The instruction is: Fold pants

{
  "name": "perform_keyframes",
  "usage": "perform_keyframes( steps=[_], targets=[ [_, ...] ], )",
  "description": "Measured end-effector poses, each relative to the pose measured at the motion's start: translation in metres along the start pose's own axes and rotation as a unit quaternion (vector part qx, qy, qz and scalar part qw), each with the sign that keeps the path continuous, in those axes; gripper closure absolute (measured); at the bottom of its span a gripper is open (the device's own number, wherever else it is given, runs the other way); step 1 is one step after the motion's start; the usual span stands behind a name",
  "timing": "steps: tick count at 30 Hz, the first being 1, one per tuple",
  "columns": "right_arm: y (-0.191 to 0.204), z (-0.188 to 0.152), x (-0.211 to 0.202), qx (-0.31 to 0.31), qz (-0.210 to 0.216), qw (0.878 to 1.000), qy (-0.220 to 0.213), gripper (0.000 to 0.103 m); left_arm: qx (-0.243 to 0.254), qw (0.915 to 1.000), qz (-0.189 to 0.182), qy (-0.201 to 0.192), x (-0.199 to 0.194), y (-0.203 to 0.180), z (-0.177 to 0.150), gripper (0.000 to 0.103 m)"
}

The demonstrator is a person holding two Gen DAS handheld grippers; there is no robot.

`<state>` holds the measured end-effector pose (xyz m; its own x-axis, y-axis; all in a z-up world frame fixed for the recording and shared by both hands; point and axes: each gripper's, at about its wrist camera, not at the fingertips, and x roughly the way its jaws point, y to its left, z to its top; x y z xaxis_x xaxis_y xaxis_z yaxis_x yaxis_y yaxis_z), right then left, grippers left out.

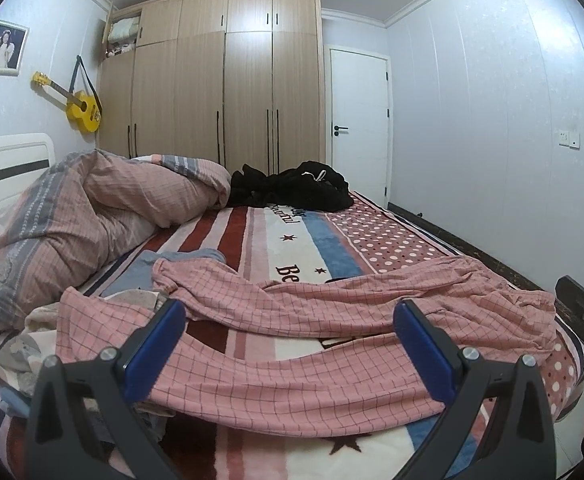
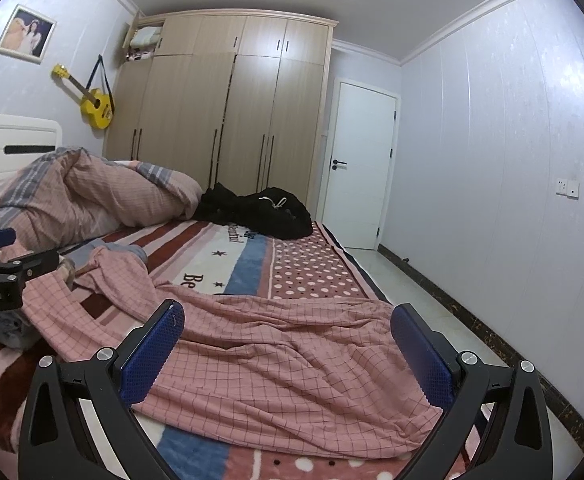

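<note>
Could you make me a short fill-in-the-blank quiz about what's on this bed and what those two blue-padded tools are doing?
1. The pink checked pants lie spread on the ____.
2. The jaws of the left gripper and the right gripper are both ____.
3. The guitar hanging on the wall is ____.
4. At the far side of the striped blanket lies a heap of ____ clothing.

Missing words: bed; open; yellow; black
</note>
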<state>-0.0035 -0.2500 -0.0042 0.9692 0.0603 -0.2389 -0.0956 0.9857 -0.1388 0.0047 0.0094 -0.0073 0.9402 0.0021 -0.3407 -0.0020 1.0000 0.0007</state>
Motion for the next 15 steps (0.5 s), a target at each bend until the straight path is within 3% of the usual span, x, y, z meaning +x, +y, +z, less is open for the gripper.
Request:
perform_keyframes(
  steps=[15],
  targets=[
    [0.0007, 0.0001, 0.0039, 0.003, 0.001, 1.000, 0.003, 0.000, 0.000, 1.0000, -0.002, 0.004, 0.0013, -0.0005, -0.0011, 0.001]
  ],
)
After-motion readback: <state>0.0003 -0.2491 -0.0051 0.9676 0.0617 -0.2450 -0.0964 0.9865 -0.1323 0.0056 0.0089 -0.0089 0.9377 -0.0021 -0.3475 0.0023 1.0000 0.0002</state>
